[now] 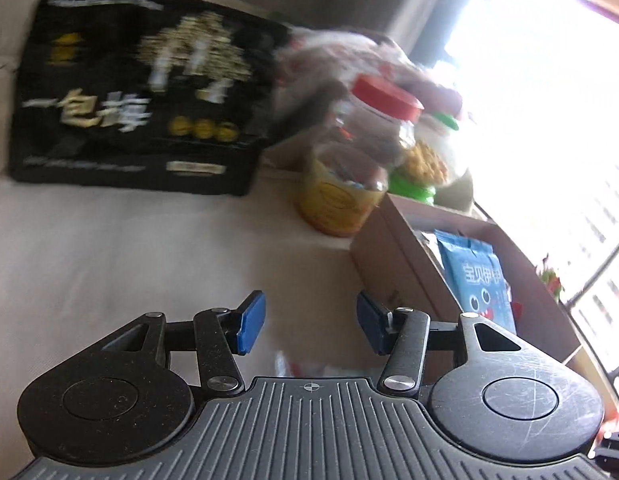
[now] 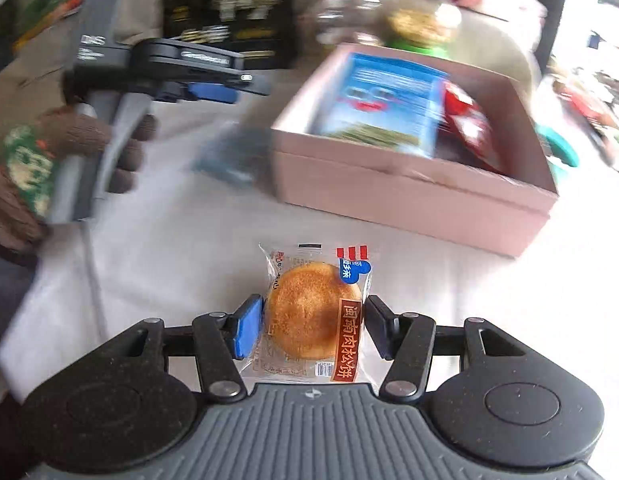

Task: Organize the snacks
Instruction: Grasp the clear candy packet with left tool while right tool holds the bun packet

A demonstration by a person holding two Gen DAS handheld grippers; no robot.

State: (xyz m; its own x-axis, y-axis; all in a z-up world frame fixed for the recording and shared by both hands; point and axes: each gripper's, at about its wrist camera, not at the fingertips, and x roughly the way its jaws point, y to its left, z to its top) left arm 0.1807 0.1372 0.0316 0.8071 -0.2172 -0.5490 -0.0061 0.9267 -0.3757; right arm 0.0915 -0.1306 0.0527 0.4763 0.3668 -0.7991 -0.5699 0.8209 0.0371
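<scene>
My right gripper [image 2: 313, 326] is shut on a round golden cake in a clear wrapper [image 2: 315, 312], with a pad pressing each side. The cake looks sharp while the white cloth below is blurred. Ahead on the right stands a pink cardboard box [image 2: 409, 200] holding a blue packet [image 2: 389, 100] and a red packet [image 2: 469, 124]. My left gripper [image 1: 311, 324] is open with nothing between its blue pads. The same box [image 1: 389, 264] with the blue packet [image 1: 479, 284] lies to its right. In the right wrist view a gloved hand [image 2: 89, 136] holds the left gripper [image 2: 213, 94] at the left.
A large black snack bag [image 1: 137, 92] leans at the back. Beside it stand a red-lidded jar [image 1: 383, 116], a green-lidded jar [image 1: 425, 160] and a yellow can [image 1: 337, 196]. A blurred blue-grey shape [image 2: 229, 156] lies by the box's left wall. A bright window is at the right.
</scene>
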